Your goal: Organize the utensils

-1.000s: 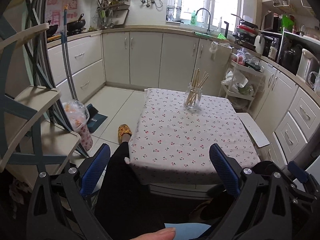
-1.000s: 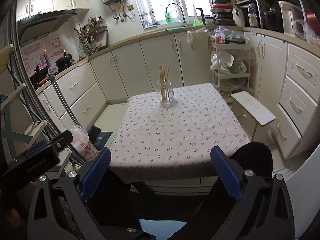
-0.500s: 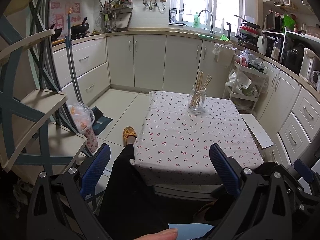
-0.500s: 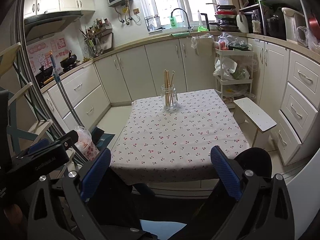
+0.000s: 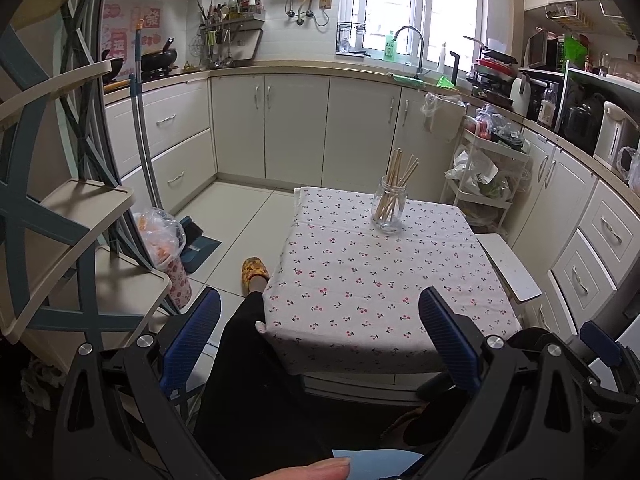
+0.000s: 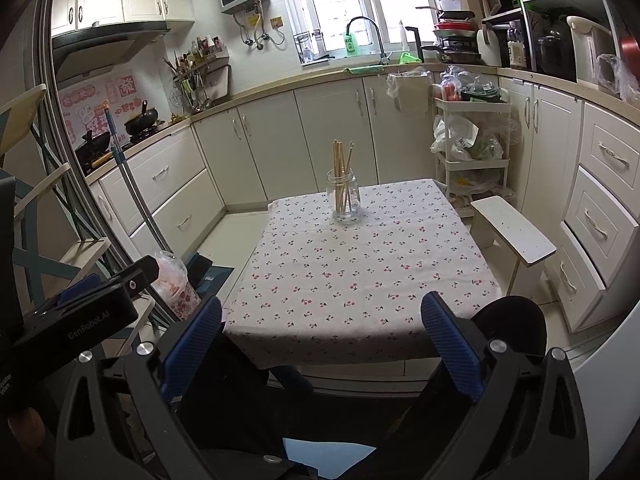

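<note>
Only the left wrist view shows a slippered foot (image 5: 253, 270) by the table's (image 5: 384, 280) left edge. Both the left gripper (image 5: 318, 334) and right gripper (image 6: 320, 334) gape wide, empty, short of the near edge. The chopsticks (image 6: 342, 178) stand in a glass jar (image 6: 346, 197) near the far edge; a white stool (image 6: 514, 232) flanks the right edge.

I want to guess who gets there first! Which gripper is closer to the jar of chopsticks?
Too close to call. The left gripper and right gripper both hang open off the table's near edge, with the jar across the table toward its far side.

Spread tongs (image 5: 320, 334), chopsticks (image 5: 396, 184) in jar (image 5: 389, 210)

Cherry-print table (image 5: 360, 280), chopstick jar (image 5: 389, 209)
</note>
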`<action>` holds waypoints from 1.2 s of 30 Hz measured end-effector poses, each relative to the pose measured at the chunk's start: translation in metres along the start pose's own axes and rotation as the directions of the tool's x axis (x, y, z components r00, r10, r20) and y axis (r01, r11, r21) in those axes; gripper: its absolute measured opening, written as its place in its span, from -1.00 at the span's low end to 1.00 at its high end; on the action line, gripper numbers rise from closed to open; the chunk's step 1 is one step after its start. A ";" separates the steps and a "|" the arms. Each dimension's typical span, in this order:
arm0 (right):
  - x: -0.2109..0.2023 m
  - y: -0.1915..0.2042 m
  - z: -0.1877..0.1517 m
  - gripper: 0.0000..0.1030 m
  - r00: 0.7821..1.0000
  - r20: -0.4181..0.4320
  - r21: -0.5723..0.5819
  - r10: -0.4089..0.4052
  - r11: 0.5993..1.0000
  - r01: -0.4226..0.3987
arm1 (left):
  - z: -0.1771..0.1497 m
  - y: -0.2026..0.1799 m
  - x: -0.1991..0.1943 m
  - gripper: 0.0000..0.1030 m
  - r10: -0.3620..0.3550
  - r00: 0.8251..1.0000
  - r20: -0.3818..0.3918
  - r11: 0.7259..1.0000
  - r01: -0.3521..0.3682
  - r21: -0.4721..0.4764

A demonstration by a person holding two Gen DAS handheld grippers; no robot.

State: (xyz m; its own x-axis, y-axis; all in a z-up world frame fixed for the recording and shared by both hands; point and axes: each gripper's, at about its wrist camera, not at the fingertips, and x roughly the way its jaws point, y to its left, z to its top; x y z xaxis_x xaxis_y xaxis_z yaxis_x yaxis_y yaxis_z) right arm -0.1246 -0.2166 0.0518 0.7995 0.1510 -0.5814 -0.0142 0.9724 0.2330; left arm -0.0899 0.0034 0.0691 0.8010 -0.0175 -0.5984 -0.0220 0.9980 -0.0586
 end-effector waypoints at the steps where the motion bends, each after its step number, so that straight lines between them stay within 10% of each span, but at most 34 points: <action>1: 0.000 0.001 0.000 0.86 1.000 -0.001 -0.001 0.001 1.000 -0.001 | 0.000 0.000 0.000 0.85 -0.001 1.000 -0.002 1.000 0.001 -0.001; 36: -0.011 0.003 -0.002 0.86 1.000 0.031 -0.015 0.001 1.000 -0.001 | -0.004 0.000 -0.007 0.85 -0.011 1.000 0.007 1.000 0.011 0.001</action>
State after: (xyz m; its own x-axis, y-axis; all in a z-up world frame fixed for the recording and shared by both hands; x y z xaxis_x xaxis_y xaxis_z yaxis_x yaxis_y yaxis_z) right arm -0.1345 -0.2147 0.0578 0.8177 0.1468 -0.5566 -0.0239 0.9748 0.2220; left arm -0.0974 0.0028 0.0700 0.8056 -0.0283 -0.5918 -0.0125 0.9978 -0.0647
